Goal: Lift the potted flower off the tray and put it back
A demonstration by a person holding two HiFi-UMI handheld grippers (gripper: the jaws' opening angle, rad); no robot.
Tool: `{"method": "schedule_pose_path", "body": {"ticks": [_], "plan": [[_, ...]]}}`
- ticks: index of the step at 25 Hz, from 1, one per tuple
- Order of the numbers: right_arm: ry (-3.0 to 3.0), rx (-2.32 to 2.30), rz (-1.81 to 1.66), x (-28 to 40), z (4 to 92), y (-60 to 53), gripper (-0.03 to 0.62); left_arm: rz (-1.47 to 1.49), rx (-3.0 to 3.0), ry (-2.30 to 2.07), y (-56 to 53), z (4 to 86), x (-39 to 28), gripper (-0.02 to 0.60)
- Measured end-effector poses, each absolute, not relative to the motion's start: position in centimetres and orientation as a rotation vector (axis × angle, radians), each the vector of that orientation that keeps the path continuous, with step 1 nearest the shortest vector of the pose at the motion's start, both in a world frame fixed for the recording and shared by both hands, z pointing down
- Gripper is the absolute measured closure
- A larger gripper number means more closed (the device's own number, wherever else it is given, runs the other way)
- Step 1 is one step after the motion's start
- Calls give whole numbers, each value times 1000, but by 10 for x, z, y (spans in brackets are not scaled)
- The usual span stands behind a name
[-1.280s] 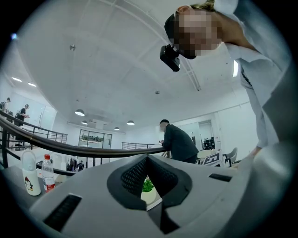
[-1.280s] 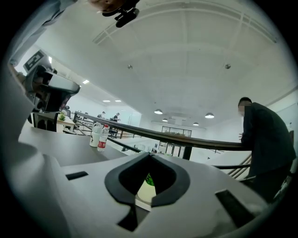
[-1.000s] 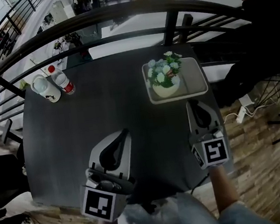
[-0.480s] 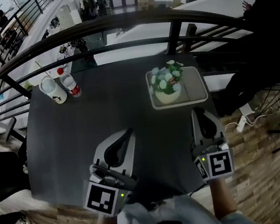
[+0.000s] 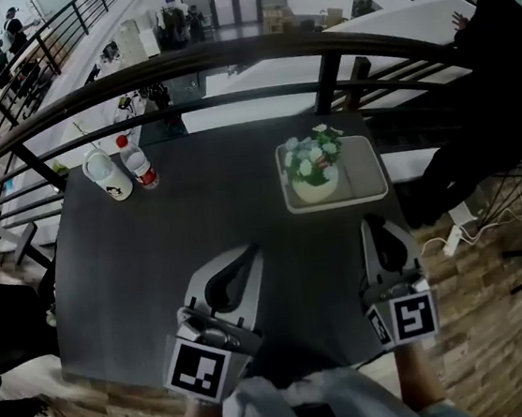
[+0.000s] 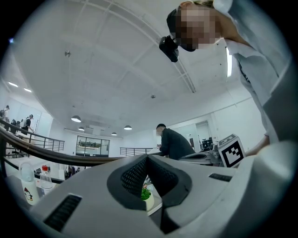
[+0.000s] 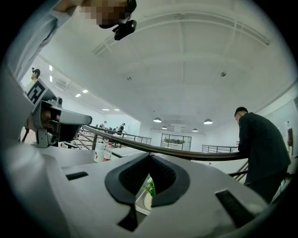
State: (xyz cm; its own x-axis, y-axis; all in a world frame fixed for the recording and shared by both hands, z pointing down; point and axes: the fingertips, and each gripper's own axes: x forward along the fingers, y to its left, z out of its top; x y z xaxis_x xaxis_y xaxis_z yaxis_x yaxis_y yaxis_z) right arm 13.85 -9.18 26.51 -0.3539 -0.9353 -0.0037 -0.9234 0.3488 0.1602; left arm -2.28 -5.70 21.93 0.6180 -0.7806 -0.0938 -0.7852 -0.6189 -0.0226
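Observation:
The potted flower, pale blossoms in a cream pot, stands on the left half of the light tray at the far right of the dark table. My right gripper hovers just short of the tray's near edge, shut and empty. My left gripper is further left over the table, also shut with nothing in it. In the left gripper view the jaws meet at the tips and the flower shows through the hollow below. The right gripper frames the flower the same way.
A white cup and a red-capped bottle stand at the table's far left corner. A curved dark railing runs behind the table. A person in black sits to the right beyond the railing.
My right gripper has drawn back a little from the tray's near edge and risen. The head view has shifted. My left gripper stays where it was.

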Motion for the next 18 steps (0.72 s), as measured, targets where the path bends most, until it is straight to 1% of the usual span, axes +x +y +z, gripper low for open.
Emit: {"method": "schedule_pose_path", "body": {"ticks": [18], "plan": [[-2511, 1705, -201, 131, 265, -88, 591, 124, -2783, 1325, -52, 217, -22, 583]]}}
